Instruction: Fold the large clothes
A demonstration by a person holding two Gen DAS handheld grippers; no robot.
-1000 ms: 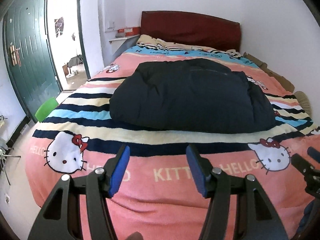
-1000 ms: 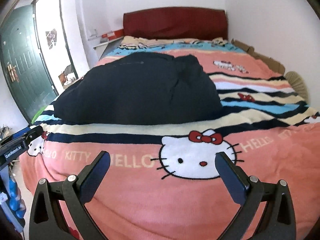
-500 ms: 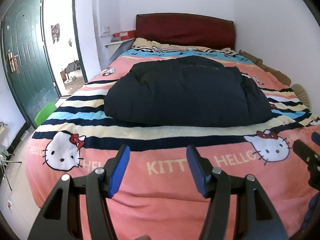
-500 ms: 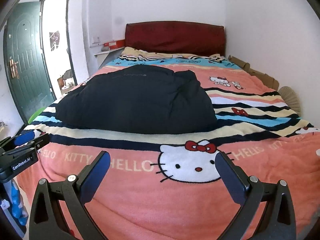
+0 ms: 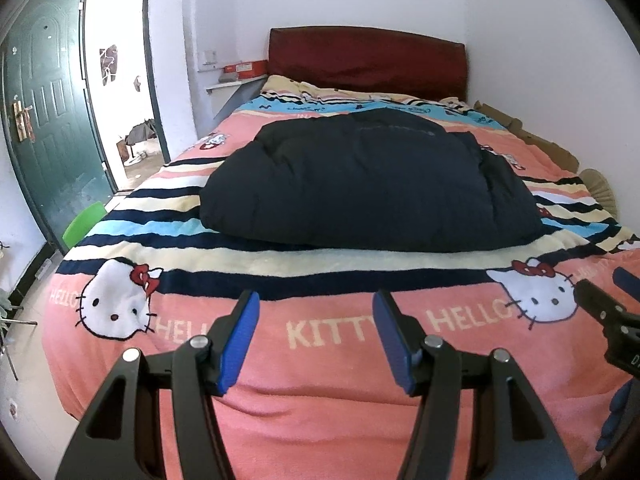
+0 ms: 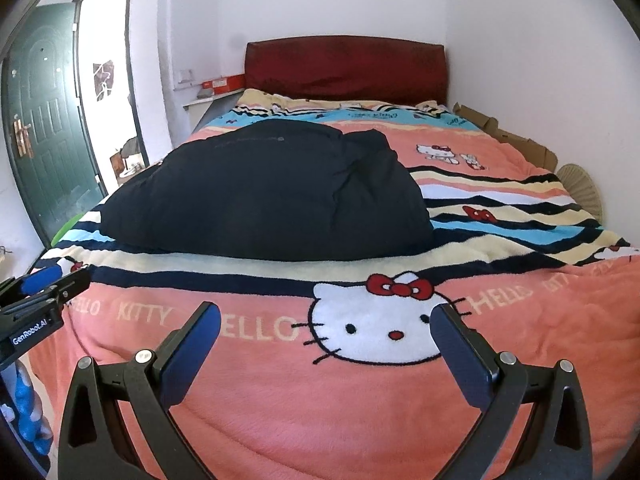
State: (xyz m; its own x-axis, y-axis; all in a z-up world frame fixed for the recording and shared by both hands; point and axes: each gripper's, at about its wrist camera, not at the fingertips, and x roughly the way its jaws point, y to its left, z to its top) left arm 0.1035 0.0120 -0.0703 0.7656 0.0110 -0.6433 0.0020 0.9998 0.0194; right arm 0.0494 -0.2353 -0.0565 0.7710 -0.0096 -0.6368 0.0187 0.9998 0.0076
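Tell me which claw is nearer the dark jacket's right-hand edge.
Right, by a judgement. The right claw hangs open short of the dark jacket, facing its right end; the left claw, also open, faces its middle.

Jacket hiding the blanket stripes beneath it, bed foot running off the lower edge, right tongs being cropped at the left view's right edge, boxes on the shelf staying too small to read
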